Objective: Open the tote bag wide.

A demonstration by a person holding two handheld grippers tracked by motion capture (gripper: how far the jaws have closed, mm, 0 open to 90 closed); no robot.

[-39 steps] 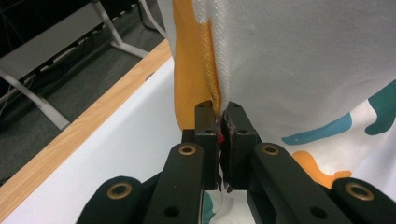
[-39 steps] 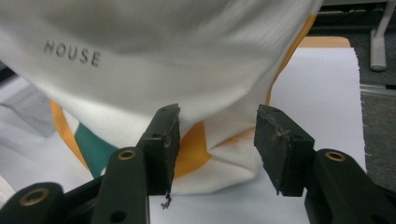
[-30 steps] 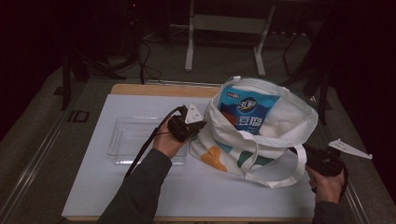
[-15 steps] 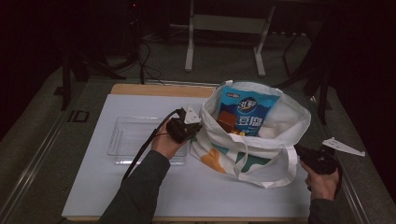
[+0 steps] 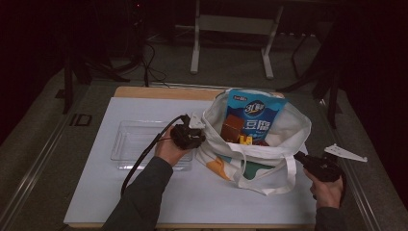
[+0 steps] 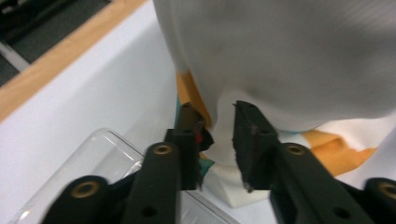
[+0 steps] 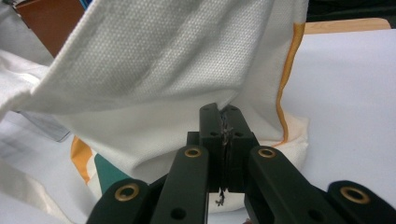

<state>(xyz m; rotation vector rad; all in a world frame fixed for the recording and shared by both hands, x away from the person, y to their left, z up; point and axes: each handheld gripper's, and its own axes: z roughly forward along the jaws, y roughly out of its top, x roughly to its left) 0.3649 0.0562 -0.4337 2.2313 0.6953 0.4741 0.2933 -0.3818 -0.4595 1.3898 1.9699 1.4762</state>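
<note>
Since a second ago: left gripper (image 6: pixel 219 135) newly parted off the tote bag (image 5: pixel 269 139) on the white mat (image 5: pixel 144 192), right gripper (image 7: pixel 223 126) clamped onto its cloth (soft, floppy, snack-laden; best gripped at rim or straps).

A dim room surrounds a wooden table (image 5: pixel 144 92) topped by a white mat (image 5: pixel 96 192). Beyond it, a grey metal stand (image 5: pixel 231 29) rests on grey carpet (image 5: pixel 33 139).

White mat (image 5: pixel 144 192) bare in front, clear tray (image 5: pixel 130 144) left, tote bag (image 5: pixel 269 144) blocking right
</note>
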